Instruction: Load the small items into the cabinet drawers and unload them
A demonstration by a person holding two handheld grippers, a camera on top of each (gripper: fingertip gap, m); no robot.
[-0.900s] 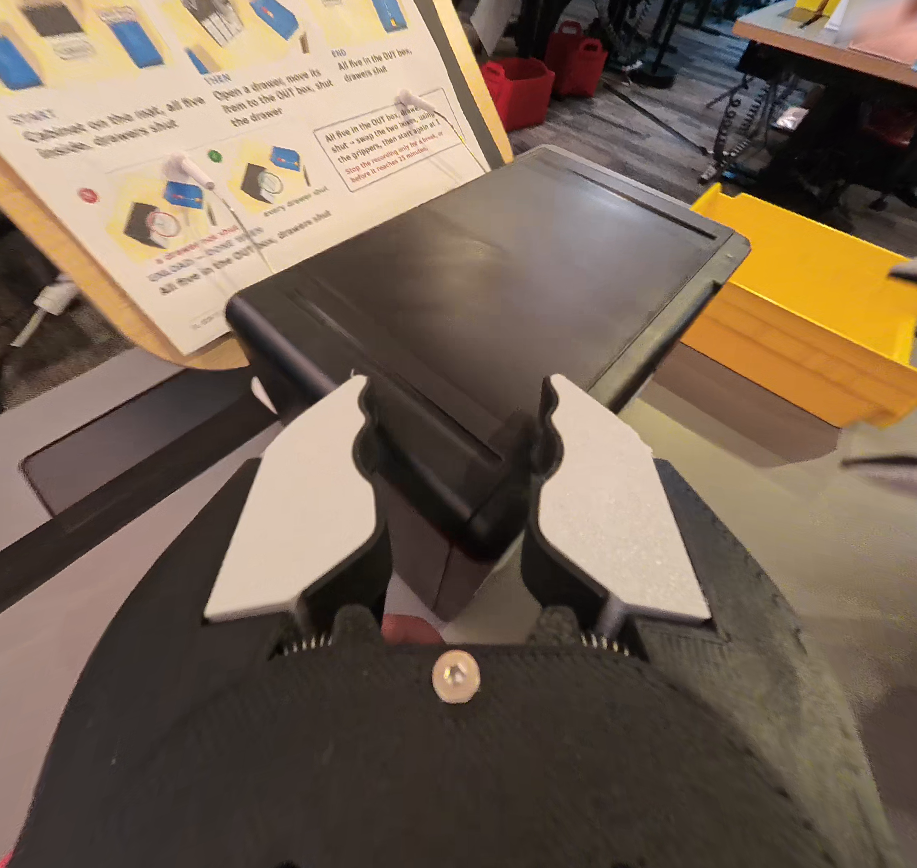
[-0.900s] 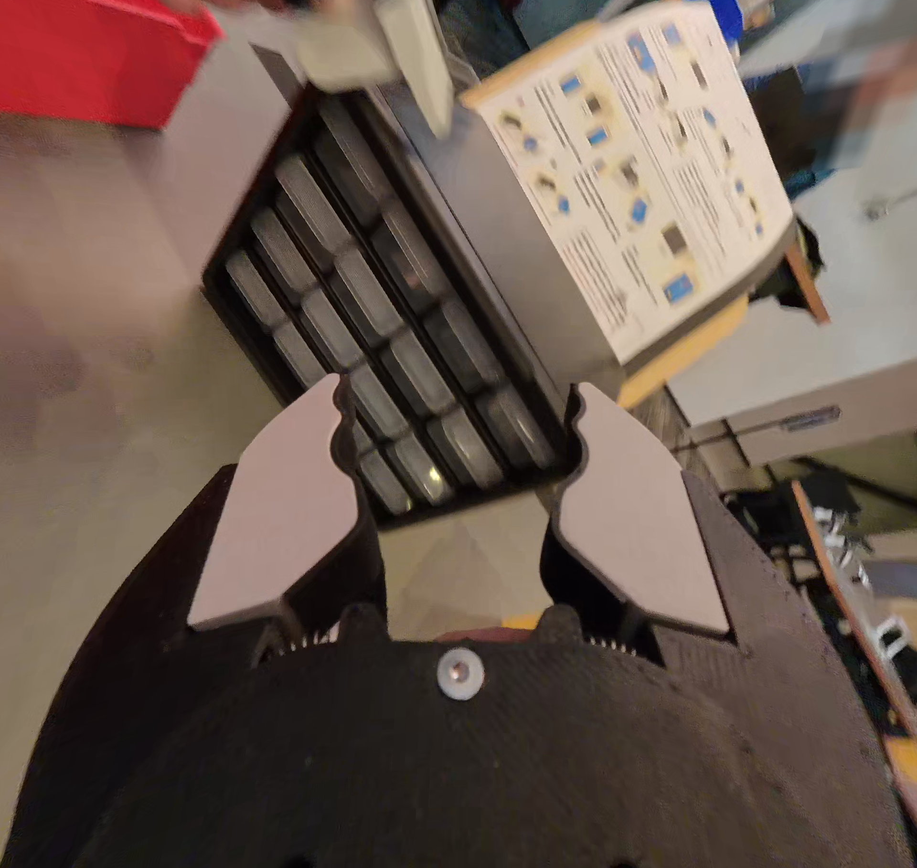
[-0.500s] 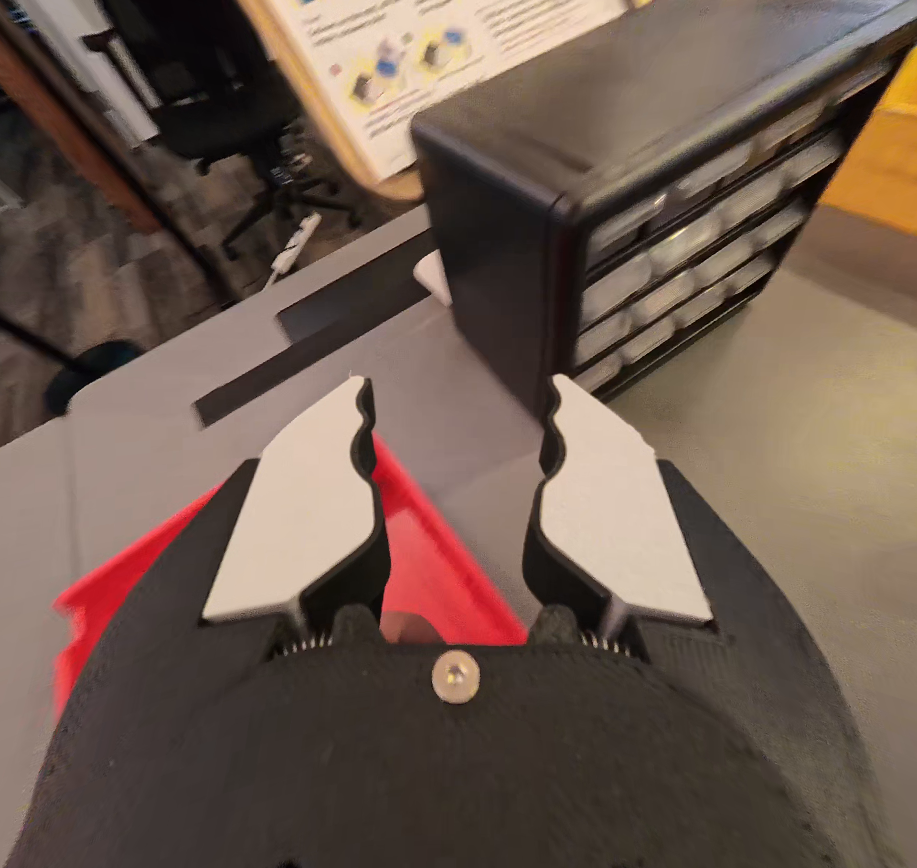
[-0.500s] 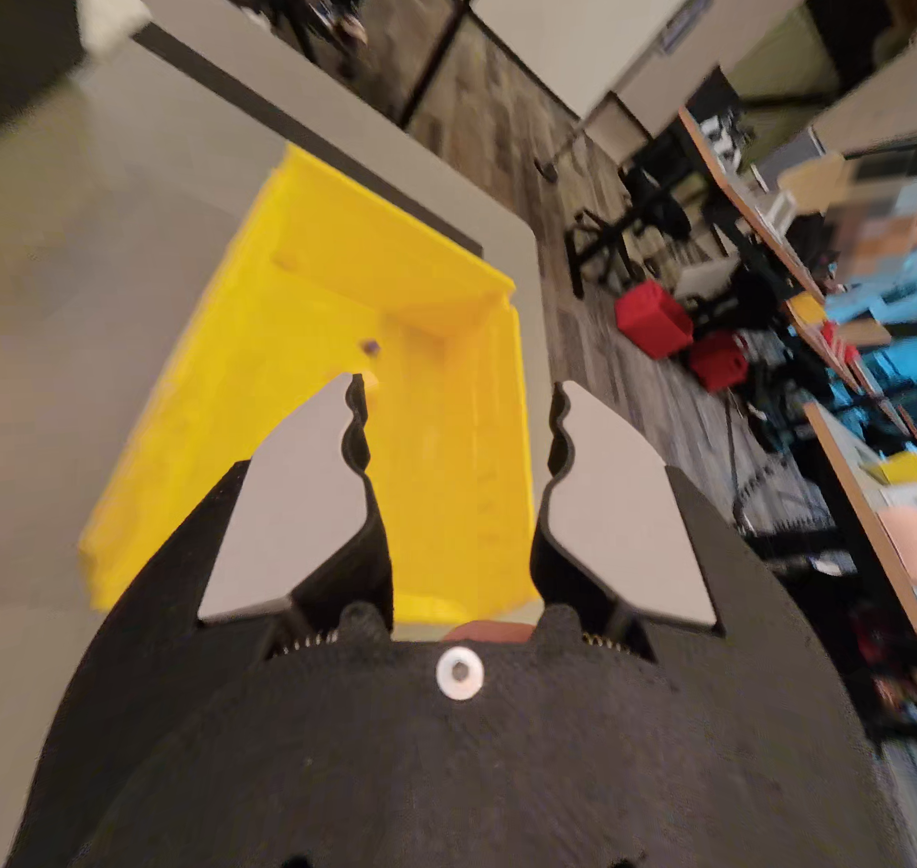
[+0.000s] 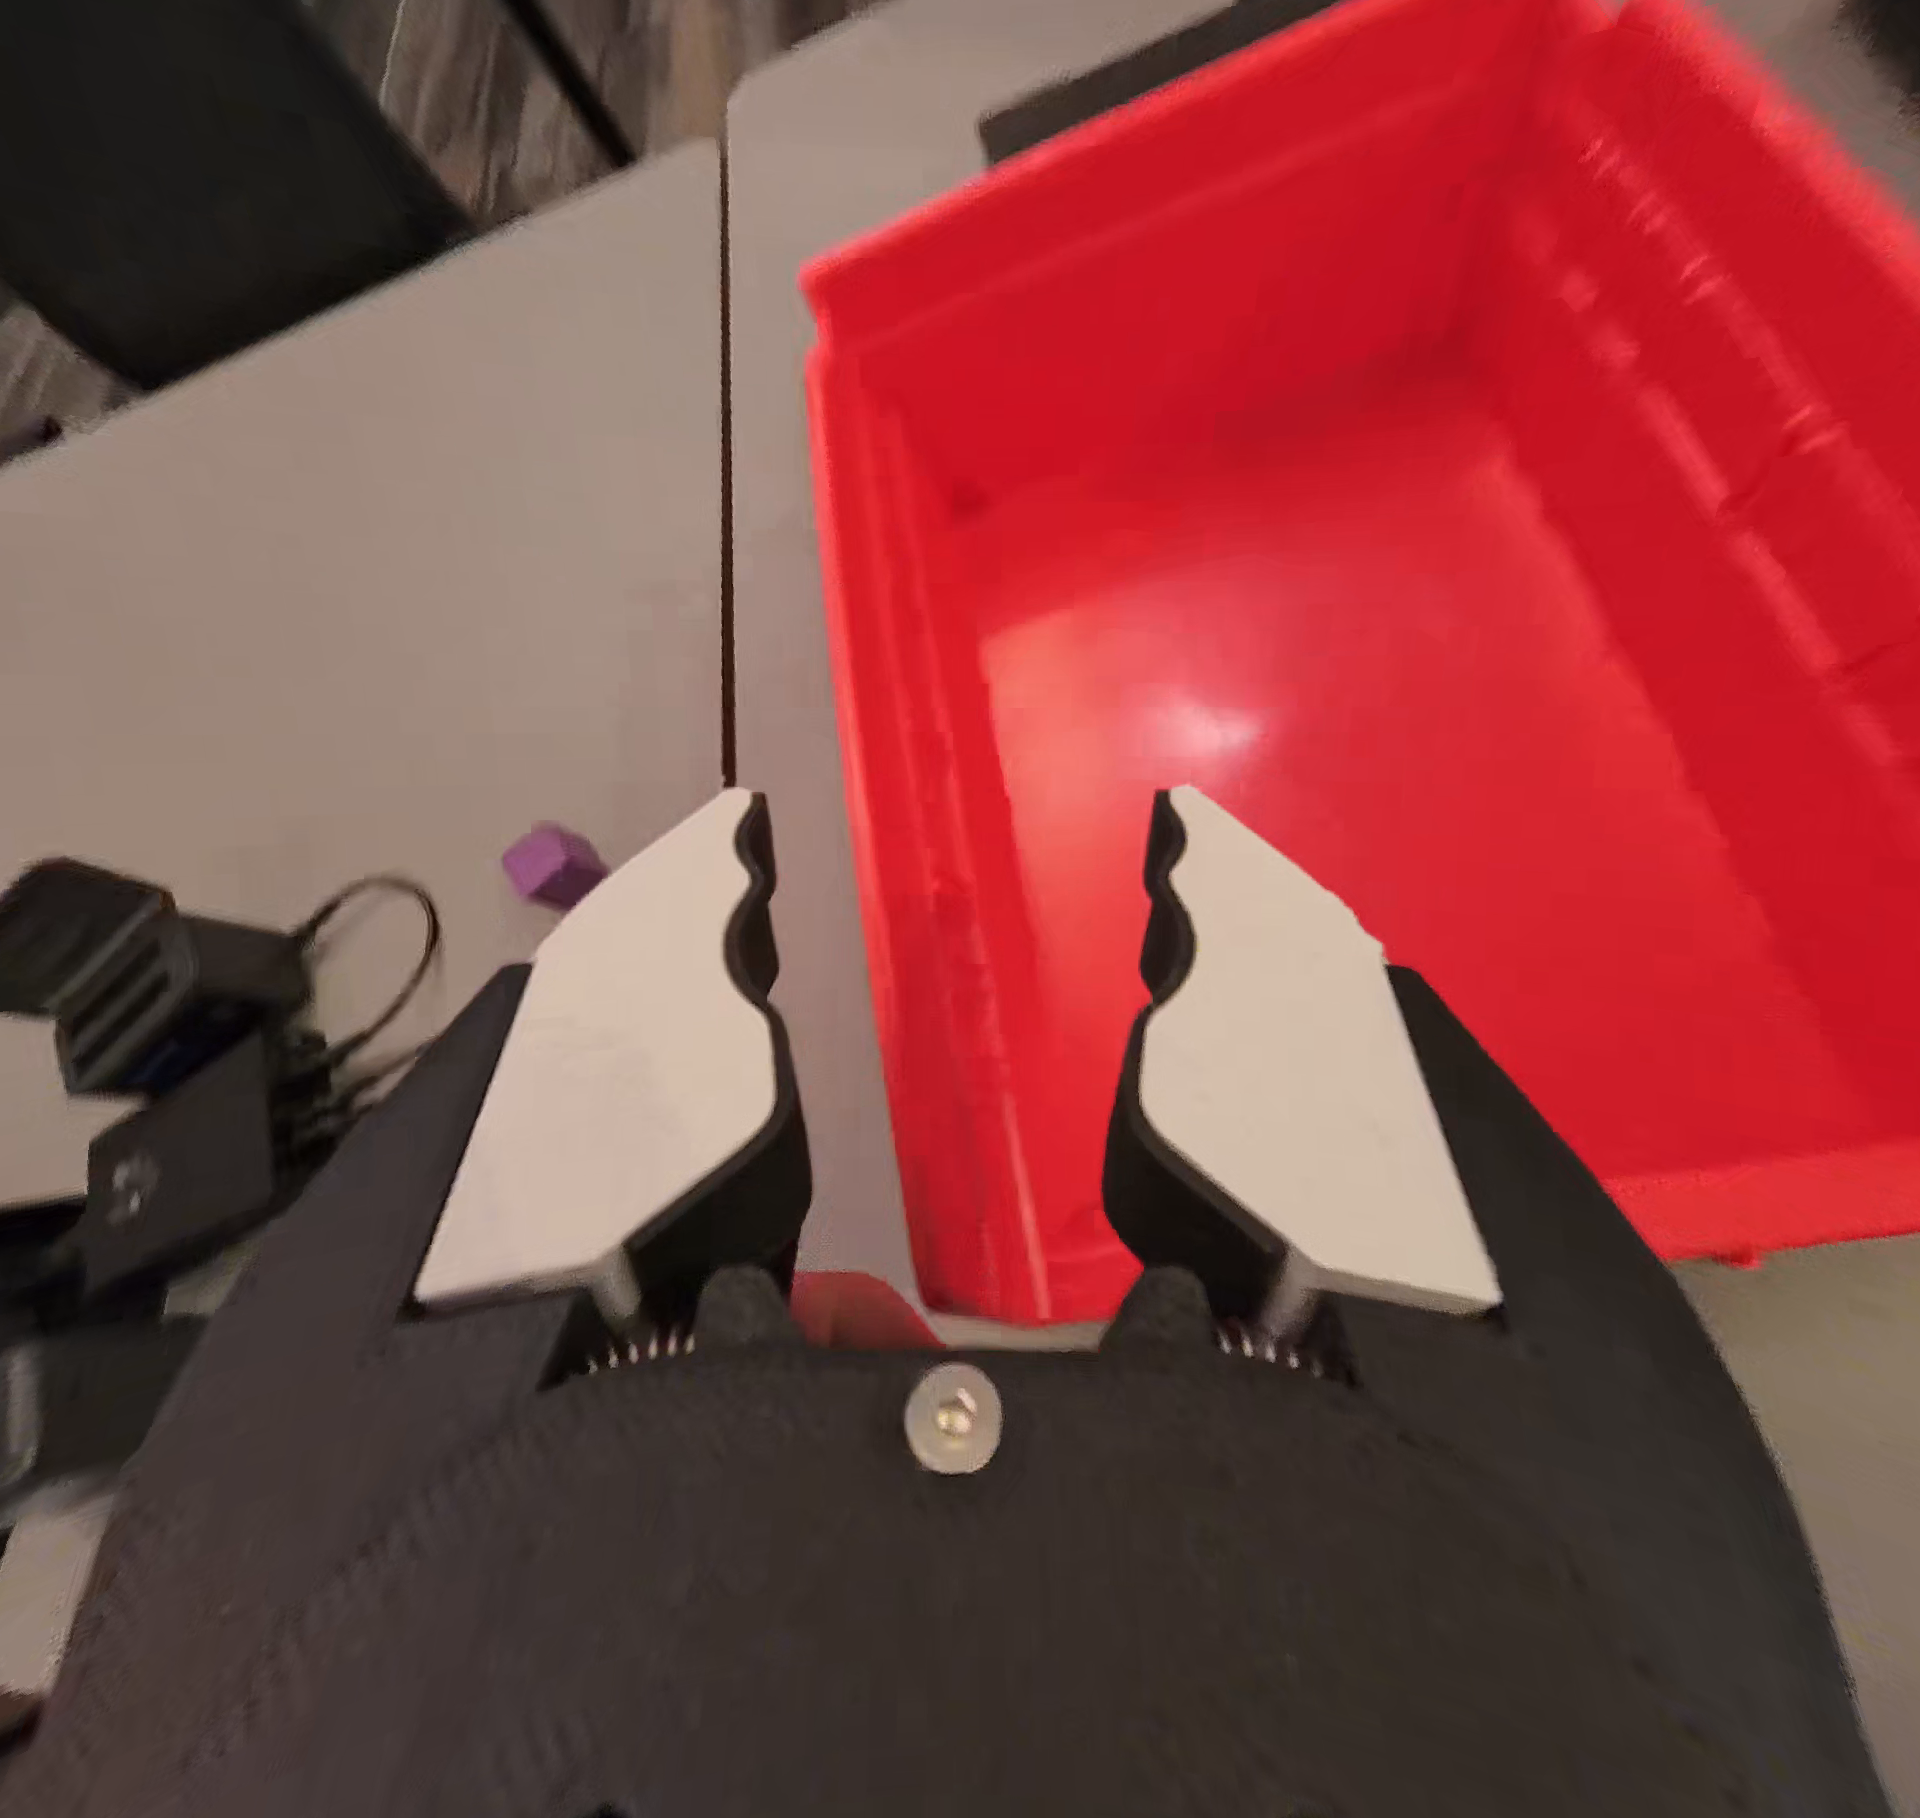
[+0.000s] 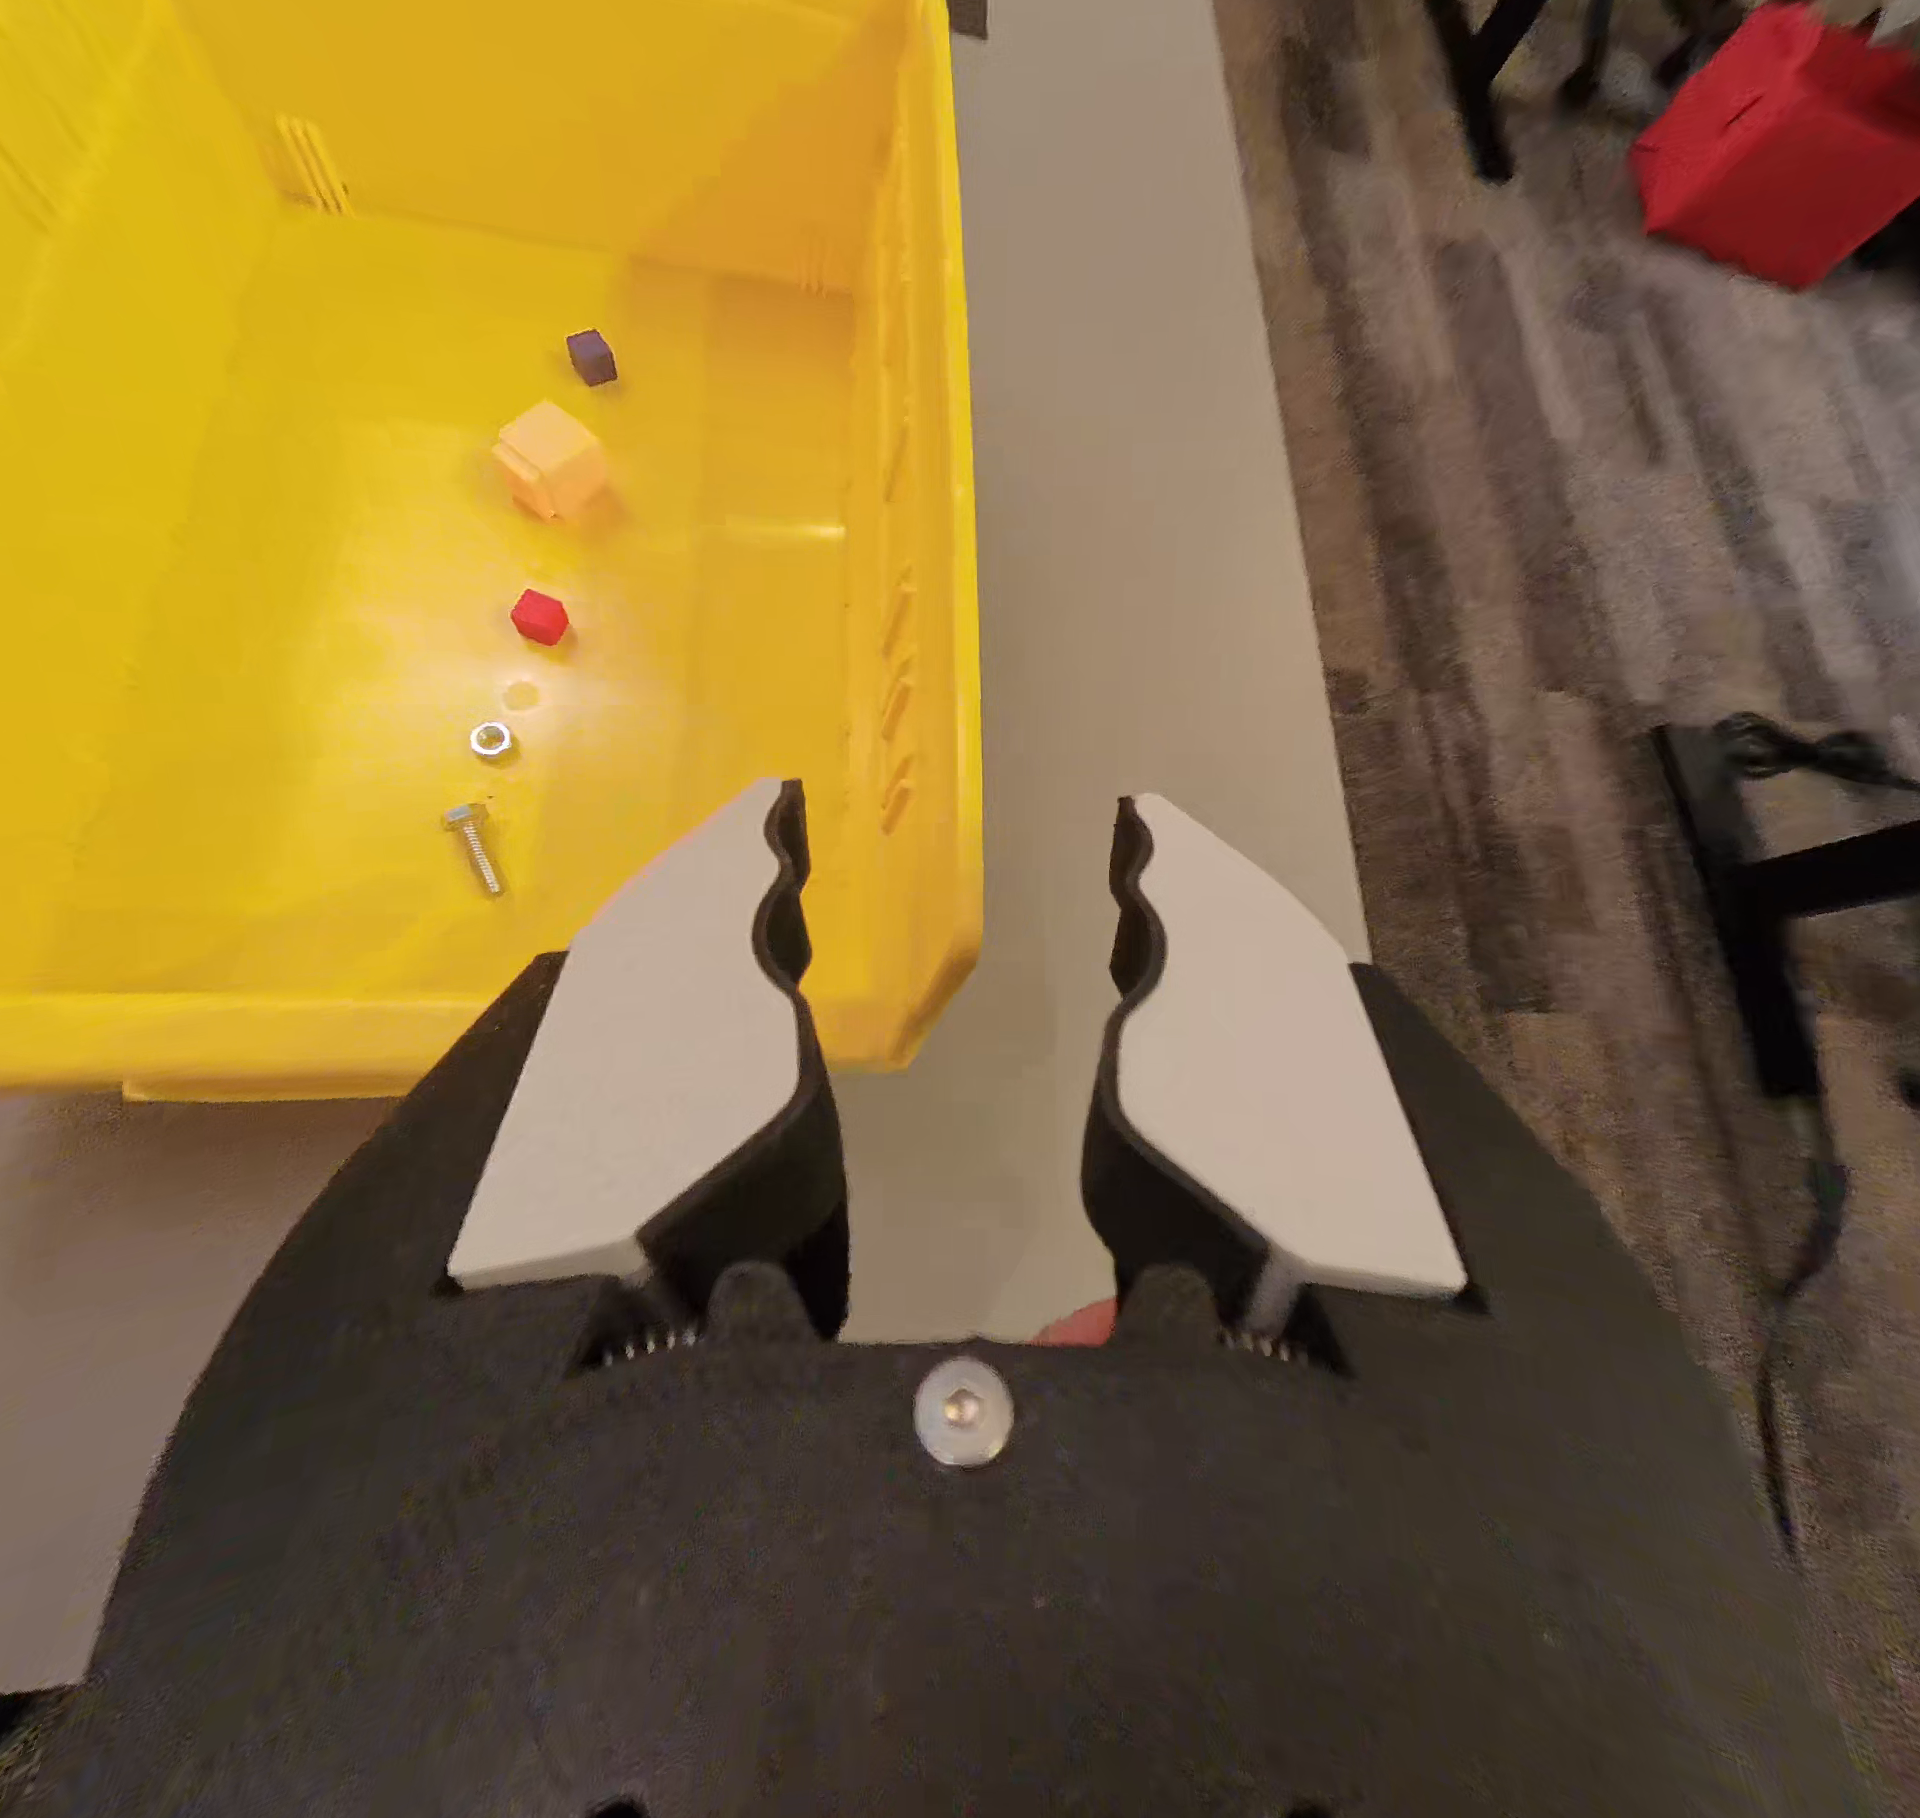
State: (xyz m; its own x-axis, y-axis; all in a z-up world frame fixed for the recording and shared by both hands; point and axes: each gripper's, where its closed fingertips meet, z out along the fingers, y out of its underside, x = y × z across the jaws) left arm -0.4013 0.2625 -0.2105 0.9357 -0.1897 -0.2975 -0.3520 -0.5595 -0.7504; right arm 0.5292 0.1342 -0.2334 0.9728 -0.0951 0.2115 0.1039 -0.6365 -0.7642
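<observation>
The left gripper (image 5: 961, 807) has its jaws apart with nothing between them, above the near wall of an open red plastic bin (image 5: 904, 729). One small purple cube (image 5: 551, 864) lies on the grey surface (image 5: 364, 573), just left of the jaws. Only the right wrist view shows the yellow plastic bin (image 6: 925, 418): the right gripper (image 6: 956, 797), jaws also apart and holding nothing, is over its right wall. Inside, left of the jaws, lie five items: one dark blue cube (image 6: 591, 357), one pale orange block (image 6: 549, 472), one red cube (image 6: 539, 616), one metal nut (image 6: 490, 739), one metal bolt (image 6: 476, 846).

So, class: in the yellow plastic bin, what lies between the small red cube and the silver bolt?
A small silver hex nut lies between the red cube and silver bolt, on the yellow bin floor; right wrist view.
</observation>
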